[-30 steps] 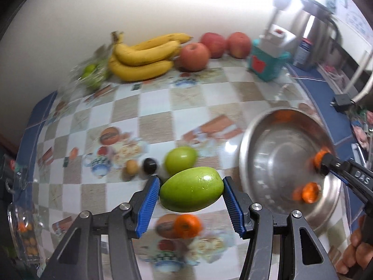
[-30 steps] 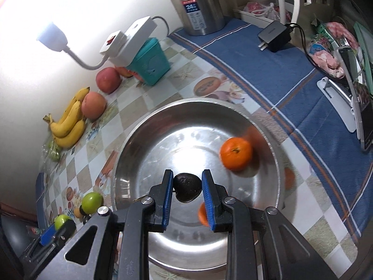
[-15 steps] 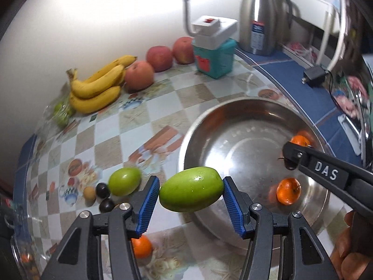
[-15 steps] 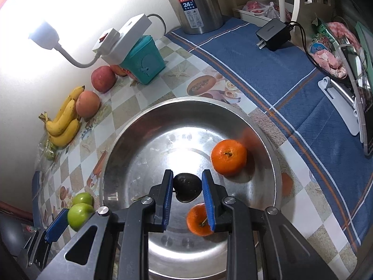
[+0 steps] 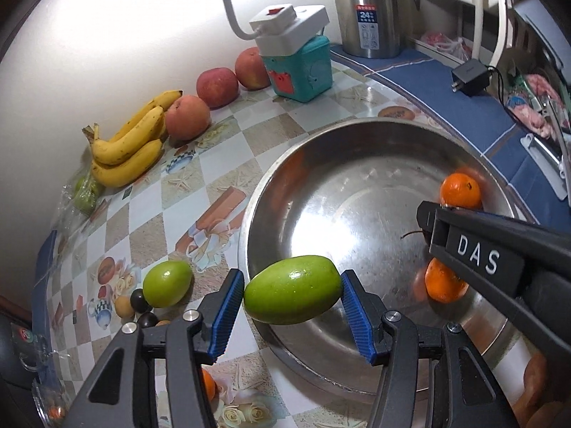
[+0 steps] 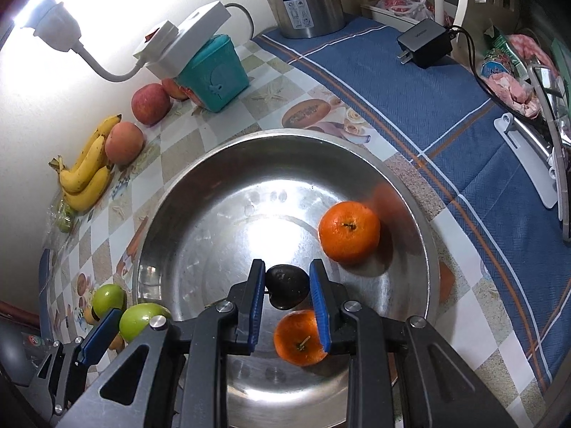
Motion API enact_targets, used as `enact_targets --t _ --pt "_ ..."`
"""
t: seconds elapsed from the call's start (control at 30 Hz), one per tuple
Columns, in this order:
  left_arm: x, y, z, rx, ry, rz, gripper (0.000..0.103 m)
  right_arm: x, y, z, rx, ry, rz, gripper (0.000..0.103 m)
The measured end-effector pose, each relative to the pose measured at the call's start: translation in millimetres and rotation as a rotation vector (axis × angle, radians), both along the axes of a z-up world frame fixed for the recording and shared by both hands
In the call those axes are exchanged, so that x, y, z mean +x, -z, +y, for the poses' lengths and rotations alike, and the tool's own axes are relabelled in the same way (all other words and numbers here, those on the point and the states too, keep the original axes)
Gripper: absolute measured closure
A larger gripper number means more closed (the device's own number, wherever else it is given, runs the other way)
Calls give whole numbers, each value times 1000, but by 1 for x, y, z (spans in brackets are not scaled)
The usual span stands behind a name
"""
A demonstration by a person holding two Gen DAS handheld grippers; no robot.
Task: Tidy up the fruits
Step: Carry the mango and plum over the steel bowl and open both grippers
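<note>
Checkered oilcloth covers the table (image 5: 214,164), where a steel basin (image 5: 357,142) holds two tangerines (image 6: 349,231). Over its near rim hangs a green fruit (image 5: 292,294), long axis crosswise, clamped half-wide in the left claw (image 5: 292,306). Inside the basin, the right claw (image 6: 287,299), nearly closed, pinches a small dark fruit (image 6: 287,285).

Left tool (image 5: 292,296) and right tool (image 6: 287,297) — black frames, ribbed blue pads, silver screws — white "DAS" lettering.
</note>
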State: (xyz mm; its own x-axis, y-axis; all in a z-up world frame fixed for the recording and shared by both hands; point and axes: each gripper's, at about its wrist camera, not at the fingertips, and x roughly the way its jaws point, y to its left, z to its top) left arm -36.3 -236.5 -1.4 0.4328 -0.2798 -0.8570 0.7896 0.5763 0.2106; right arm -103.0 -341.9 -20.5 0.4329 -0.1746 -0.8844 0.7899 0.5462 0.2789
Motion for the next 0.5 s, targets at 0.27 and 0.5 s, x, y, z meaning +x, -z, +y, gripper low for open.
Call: enact_targets --t 0.27,0.5 --pt "-3 -2 -1 -17 24 10 43 1 -3 0 1 -8 5 75" --pt "-1 -12 1 -28 19 -5 42 1 -13 0 -11 -10 -16 63"
